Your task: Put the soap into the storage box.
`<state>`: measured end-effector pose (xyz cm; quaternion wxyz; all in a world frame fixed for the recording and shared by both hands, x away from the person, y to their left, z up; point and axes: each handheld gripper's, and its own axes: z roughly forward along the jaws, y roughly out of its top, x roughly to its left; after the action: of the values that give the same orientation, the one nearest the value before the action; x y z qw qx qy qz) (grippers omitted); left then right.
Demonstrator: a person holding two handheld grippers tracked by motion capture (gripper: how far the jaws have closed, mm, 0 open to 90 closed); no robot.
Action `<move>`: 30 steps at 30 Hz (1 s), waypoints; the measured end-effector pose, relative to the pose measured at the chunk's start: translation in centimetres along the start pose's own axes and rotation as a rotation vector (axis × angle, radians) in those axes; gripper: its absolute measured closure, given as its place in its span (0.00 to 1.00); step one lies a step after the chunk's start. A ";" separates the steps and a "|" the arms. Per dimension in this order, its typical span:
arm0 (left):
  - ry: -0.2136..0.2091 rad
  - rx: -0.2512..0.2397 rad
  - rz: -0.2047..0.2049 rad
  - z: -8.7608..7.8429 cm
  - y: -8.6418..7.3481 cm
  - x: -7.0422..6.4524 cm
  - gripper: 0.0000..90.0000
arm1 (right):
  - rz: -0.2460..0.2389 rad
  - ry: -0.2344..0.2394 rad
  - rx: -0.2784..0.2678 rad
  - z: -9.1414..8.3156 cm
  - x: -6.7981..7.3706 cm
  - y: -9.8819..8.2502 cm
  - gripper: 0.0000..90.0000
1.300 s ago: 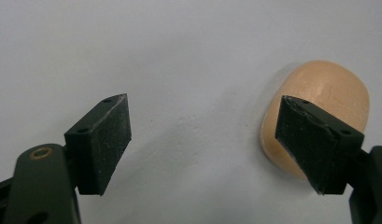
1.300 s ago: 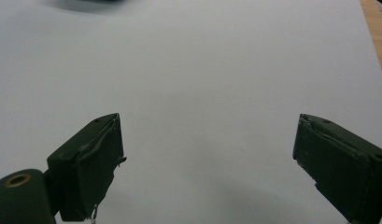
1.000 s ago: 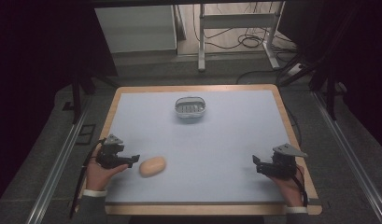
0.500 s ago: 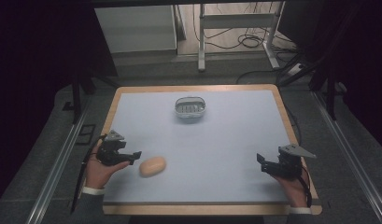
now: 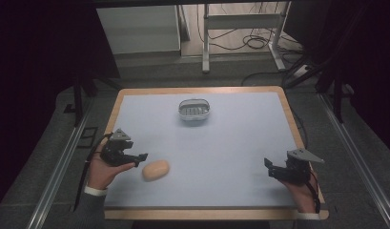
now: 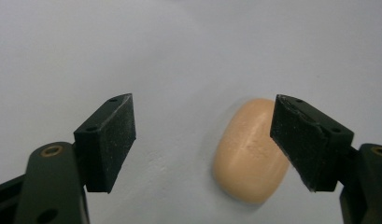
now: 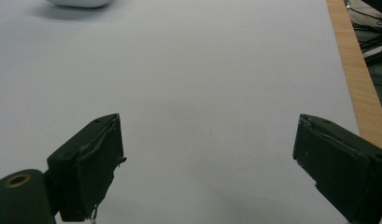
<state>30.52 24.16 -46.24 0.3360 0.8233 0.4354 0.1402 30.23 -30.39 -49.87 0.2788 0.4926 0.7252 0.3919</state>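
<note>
Lying on the counter (image 5: 240,143) at about eight o'clock, the soap (image 5: 155,170) is a smooth, rounded, peach-coloured oval bar with a matt, waxy look; it rests flat and untouched. Just beside it at nine o'clock hangs the left claw (image 5: 140,157), aimed toward the bar. In the left gripper view the soap (image 6: 249,154) lies beyond the jaws and off to their three o'clock side, partly hidden behind one pad. The left claw (image 6: 202,144) has just been closing somewhat, yet its jaws stand apart with nothing between them, and neither pad presses on the bar.

Judged from this, the step in hand is the approach to a grasp, not yet made. The next move calls for centring the jaws over the bar's narrow width, lowering until the pads (image 6: 111,140) flank it, then closing gently, since a rounded, slick bar may squirt out of flat pads.

At twelve o'clock, well apart from the soap, sits the dish (image 5: 194,109), a pale oval tray with a raised rim and a ribbed floor, a likely destination. At four o'clock the right claw (image 5: 269,168) rests idle near the counter's wooden edge; the right gripper view shows its black, rough-faced jaws wide apart over bare, pale-blue, matt surface.
</note>
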 end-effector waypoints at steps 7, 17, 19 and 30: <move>-0.006 0.020 0.041 -0.3 0.6 -0.7 0.26 | -0.001 0.000 0.000 0.0 0.1 0.0 0.09; -0.019 0.073 0.119 0.3 1.1 -2.1 0.27 | -0.005 0.001 -0.001 0.0 0.2 0.1 0.09; -0.025 0.081 0.129 0.4 1.2 -2.4 0.27 | -0.005 0.000 -0.002 0.0 0.2 0.1 0.09; -0.060 0.135 0.159 1.7 1.0 -3.1 0.27 | -0.017 0.003 0.012 0.3 0.3 -0.1 0.09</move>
<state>30.20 20.50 -46.59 0.2803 0.8798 0.3671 0.1121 30.29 -30.02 -50.08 0.2781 0.4877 0.7321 0.3859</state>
